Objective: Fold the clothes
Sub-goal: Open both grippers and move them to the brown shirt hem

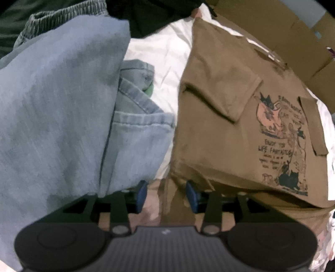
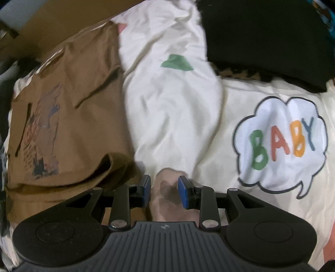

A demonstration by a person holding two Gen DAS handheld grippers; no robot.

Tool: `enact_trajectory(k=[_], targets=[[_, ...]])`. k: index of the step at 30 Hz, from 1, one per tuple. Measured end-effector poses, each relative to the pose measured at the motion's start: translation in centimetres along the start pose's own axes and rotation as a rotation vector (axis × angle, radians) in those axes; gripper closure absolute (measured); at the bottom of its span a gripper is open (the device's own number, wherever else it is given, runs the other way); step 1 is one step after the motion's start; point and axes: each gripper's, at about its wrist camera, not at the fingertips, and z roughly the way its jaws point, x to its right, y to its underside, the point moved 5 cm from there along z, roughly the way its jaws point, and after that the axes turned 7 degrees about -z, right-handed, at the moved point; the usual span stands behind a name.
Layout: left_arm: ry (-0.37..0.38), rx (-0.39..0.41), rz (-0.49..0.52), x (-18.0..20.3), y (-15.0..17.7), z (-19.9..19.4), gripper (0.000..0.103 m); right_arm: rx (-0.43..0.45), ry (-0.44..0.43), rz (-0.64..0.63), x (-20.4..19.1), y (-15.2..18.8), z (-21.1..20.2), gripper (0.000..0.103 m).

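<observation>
Your left gripper [image 1: 166, 195] points down at the near edge of the folded brown T-shirt [image 1: 219, 134]; its jaws are spread, gripping nothing. Light blue jeans [image 1: 54, 117] lie just left of the shirt. Your right gripper [image 2: 164, 193] hangs over the cream "BABY" garment [image 2: 178, 117] beside the brown shirt, jaws parted and empty

Off-task items I can log:
- Cardboard boxes [image 1: 303, 37]: brown, along the far edge, seams visible. I also see them top left in the right wrist view.
- Floral fabric [image 1: 326, 240]: pale, at the lower right edge, partly cut off.
- Teal patch [image 2: 329, 18]: top right corner. I cannot identify it.
</observation>
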Motion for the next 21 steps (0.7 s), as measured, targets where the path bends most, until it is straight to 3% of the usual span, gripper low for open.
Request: enact_trajectory(k=[2,9,13,21], targets=[[0.005,-0.003,-0.012,0.1,-0.1,0.5,0.059,-0.006,-0.009,-0.029,-0.9,-0.1,0.3,0.063],[-0.009,-0.023,-0.019,0.7,-0.5,1.7,0.063,0.036,0.017,-0.148,-4.2,-1.4,1.2,0.062],[-0.018,-0.019,-0.026,0.8,-0.7,1.6,0.076,0.076,0.038,-0.147,-4.2,-2.8,1.7,0.062],[-0.028,-0.003,-0.032,1.1,-1.0,0.9,0.078,0.187,0.037,-0.071,-1.6,-4.0,0.9,0.062]])
